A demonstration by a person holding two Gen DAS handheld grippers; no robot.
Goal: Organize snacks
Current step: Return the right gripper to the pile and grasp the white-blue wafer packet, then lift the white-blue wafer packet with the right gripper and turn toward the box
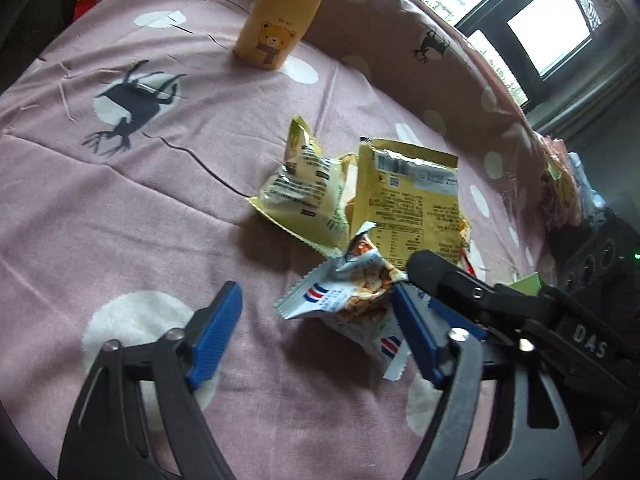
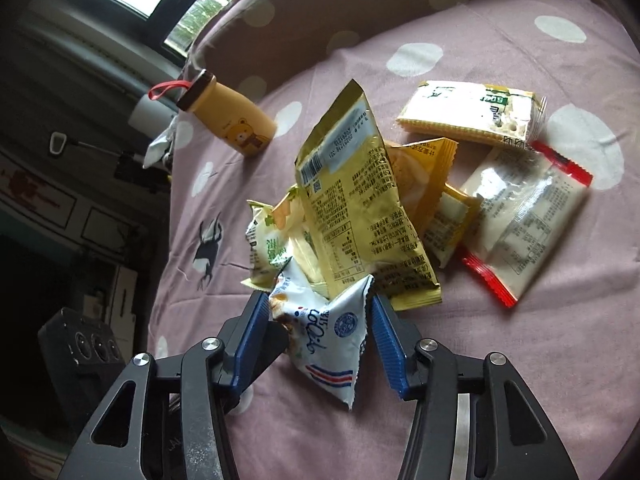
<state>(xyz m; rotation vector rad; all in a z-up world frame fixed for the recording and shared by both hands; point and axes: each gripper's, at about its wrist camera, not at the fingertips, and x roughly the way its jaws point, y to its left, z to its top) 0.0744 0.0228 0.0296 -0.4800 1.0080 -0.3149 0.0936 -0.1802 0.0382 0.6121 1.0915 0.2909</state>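
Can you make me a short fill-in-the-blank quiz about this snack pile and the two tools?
1. The white packet with red and blue stripes sits between the fingers of the ____ tool.
2. The yellow bottle carries a picture of a ____.
3. The clear packet beside the pile has ____ sealed ends.
4. The cloth is pink with white ____.

Missing words: right; bear; red; dots

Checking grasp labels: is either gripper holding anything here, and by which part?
The right gripper pinches the crumpled white, blue-and-red striped snack packet across its middle. The left gripper holds nothing: its jaws stand apart, one finger beside the packet.
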